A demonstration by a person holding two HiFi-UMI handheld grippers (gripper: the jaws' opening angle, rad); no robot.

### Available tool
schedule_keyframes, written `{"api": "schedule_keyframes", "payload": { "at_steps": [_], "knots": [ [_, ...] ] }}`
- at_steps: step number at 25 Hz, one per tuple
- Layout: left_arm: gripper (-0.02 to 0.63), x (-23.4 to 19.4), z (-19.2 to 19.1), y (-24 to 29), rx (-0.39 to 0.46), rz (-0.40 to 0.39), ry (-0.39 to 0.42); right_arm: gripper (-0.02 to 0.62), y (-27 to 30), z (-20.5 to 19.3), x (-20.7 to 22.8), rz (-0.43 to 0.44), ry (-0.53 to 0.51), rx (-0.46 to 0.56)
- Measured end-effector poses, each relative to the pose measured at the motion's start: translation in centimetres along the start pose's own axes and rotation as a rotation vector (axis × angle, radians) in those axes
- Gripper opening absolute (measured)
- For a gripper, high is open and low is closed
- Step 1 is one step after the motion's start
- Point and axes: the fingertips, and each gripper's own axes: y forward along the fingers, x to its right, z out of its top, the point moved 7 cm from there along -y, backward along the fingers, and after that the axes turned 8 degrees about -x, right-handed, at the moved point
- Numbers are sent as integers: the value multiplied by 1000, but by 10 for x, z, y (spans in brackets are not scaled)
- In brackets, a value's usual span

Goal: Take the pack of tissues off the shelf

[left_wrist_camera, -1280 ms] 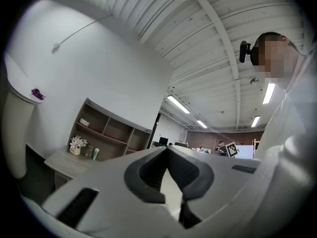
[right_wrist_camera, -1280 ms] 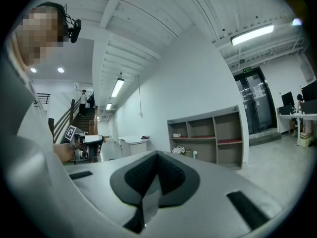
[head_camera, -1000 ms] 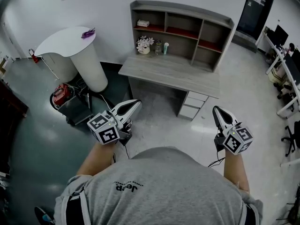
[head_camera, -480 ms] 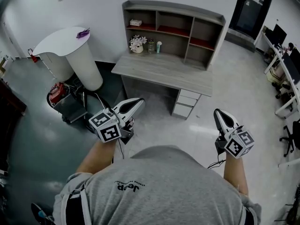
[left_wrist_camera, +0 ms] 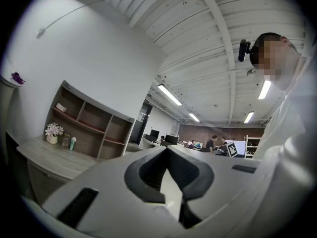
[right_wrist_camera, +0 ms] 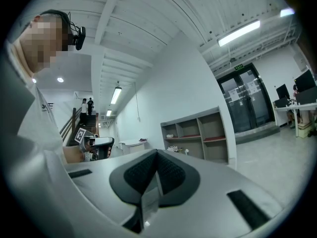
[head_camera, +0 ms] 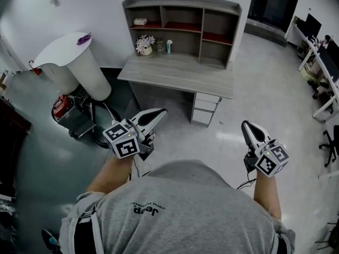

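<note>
The pack of tissues lies in the top left compartment of the shelf unit, near its left end, and the compartment's front faces me. It is well apart from both tools. Below it, at the back left corner of the surface, stand a vase of flowers, a small glass jar and a pale green tube. A white round table with a purple thing on top stands just left of the surface. A cart carrying a red object sits on the floor in front of that table. My left tool and right tool are both fully closed with nothing between the jaws, held low over the pale floor. The only print I can read is "Jeep" on the grey shirt.
</note>
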Motion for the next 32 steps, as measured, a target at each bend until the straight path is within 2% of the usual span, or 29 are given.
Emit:
{"api": "schedule_keyframes", "payload": {
  "at_steps": [8, 15, 18, 22, 24, 32],
  "knots": [
    [11, -11, 1, 18, -28, -6, -11, 8, 12, -9, 17, 6, 35, -14],
    [11, -66, 3, 22, -33, -37, -36, 8, 61, -6, 25, -6, 39, -32],
    [11, -108, 5, 24, -30, -60, -38, 8, 99, -2, 28, -29, 31, -55],
    [11, -187, 16, 20, -23, -75, -77, 8, 172, 9, 30, -55, 35, -64],
    [11, -230, 27, 21, -24, -87, -95, 8, 214, 18, 30, -58, 38, -63],
    [11, -375, 83, 25, -18, -132, -72, 8, 370, 66, 29, -53, 4, -72]
  ]
}}
